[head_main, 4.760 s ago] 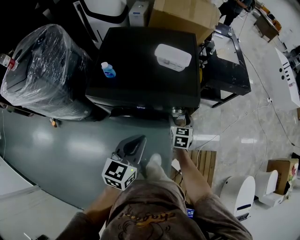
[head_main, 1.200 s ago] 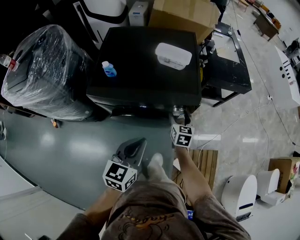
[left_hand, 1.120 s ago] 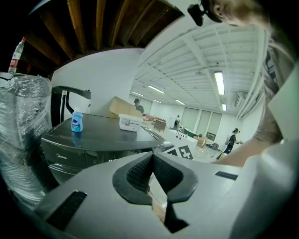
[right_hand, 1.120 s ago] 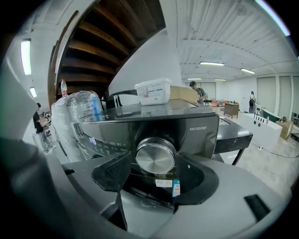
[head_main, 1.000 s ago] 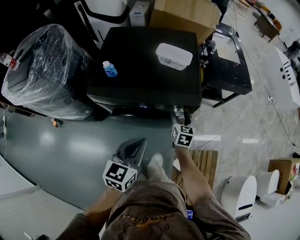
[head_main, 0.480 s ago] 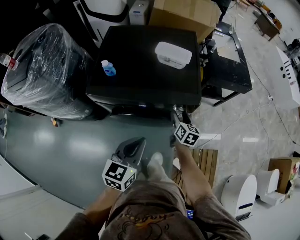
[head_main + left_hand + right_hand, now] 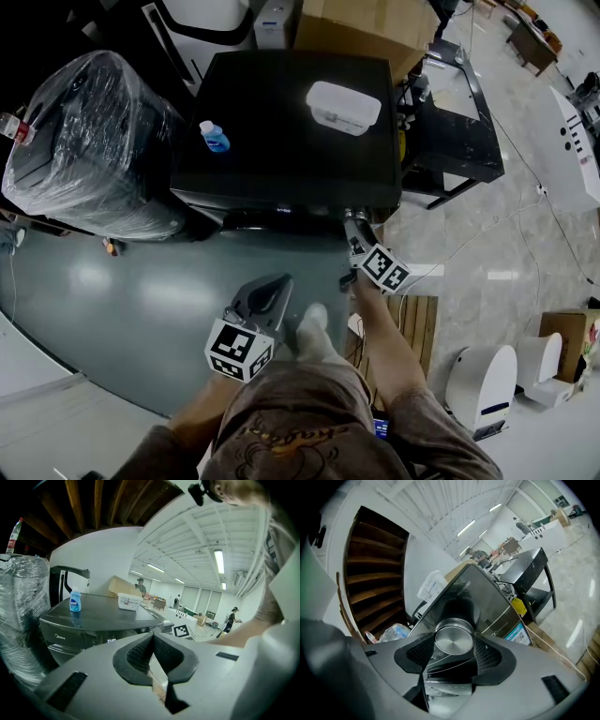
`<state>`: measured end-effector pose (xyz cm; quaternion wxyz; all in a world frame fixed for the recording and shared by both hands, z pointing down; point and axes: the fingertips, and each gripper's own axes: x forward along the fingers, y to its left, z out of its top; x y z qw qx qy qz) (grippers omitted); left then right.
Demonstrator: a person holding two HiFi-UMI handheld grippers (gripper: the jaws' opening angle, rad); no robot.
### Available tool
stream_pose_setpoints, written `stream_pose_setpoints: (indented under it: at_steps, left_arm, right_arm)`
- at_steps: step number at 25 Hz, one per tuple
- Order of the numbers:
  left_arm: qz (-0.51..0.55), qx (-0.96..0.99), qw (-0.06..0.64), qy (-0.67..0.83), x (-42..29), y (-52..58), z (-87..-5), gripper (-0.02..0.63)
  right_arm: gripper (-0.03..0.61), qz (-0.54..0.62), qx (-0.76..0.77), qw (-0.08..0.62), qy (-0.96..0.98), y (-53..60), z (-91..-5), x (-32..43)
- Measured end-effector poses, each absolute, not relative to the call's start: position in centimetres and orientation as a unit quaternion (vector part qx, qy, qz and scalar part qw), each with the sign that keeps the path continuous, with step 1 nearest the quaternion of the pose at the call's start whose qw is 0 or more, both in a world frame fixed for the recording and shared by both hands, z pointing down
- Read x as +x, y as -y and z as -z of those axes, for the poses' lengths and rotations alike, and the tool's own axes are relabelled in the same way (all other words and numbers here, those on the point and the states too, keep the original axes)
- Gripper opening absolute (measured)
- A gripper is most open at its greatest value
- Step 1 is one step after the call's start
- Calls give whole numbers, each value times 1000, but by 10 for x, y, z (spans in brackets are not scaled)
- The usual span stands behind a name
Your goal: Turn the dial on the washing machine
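Note:
The black washing machine stands ahead of me. Its round silver dial sits at the right end of the front panel. My right gripper reaches up to it. In the right gripper view the dial fills the space between the two ribbed pads, which press on its rim, so the right gripper is shut on it and tilted to one side. My left gripper hangs low over the floor, away from the machine. In its own view the left gripper is shut with nothing in it.
A blue bottle and a white lidded box rest on the machine's top. A plastic-wrapped bulky thing stands at its left, a cardboard box behind, a black stand at its right. Cables cross the tiled floor.
The right gripper has rolled clockwise on the dial, and its marker cube has swung out to the right. The left gripper has stayed where it was.

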<state>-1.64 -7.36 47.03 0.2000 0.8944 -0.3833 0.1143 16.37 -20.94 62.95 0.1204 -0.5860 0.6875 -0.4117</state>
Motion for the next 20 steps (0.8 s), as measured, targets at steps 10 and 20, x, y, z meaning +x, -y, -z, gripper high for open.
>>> stream_pose_setpoints:
  at_steps: [10,20]
  left_arm:
    - [-115,895,200,381,-15,73,-471,0]
    - [-116,895,200,381,-16,76,-470,0]
  right_arm:
    - [261,463,-554,203,-661,208,-631,166]
    - [260,529,-507,328,-597,206,-640,170]
